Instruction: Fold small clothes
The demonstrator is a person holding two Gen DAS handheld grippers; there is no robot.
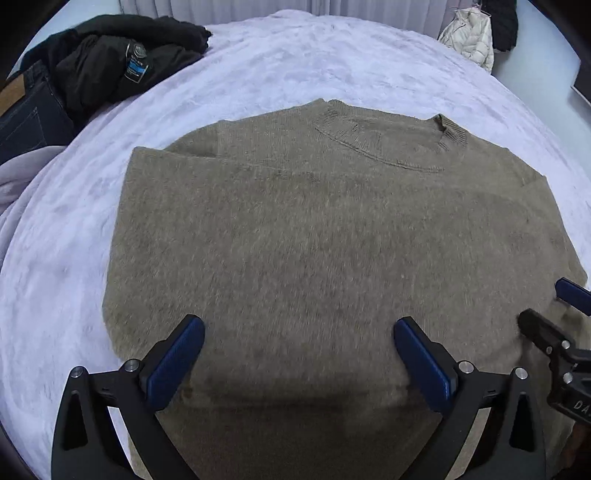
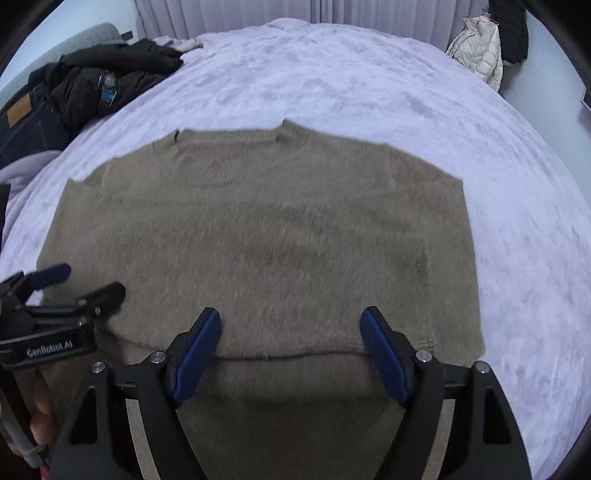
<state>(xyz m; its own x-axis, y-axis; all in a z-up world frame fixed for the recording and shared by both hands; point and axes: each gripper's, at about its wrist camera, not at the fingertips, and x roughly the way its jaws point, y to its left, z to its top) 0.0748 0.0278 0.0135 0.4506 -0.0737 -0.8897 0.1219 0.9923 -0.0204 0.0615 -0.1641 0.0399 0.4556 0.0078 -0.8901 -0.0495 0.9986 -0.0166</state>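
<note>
A fuzzy taupe sweater lies flat on a pale lilac bedspread, its ribbed neckline at the far side and its sleeves folded in across the body, so the outline is roughly a rectangle. In the right wrist view a fold edge runs straight across the sweater near the hem end, just at the tips of the blue pads.

The left gripper hovers over the near part of the sweater with its jaws spread wide – nothing but open fabric shows between the blue pads, and they pinch no cloth. The right gripper hangs over the same end, beside the left one, its jaws also parted and holding nothing; the fabric under it lies flat on the bed. Each gripper appears at the edge of the other's view: the right one at the right edge of the left wrist picture, the left one at the left edge of the right wrist picture, where part of a hand shows below it.

At the far left corner of the bed sits a heap of black clothing with dark jeans beside it – well apart from the sweater. A cream puffer jacket hangs at the far right, beyond the bed, with a dark garment next to it
</note>
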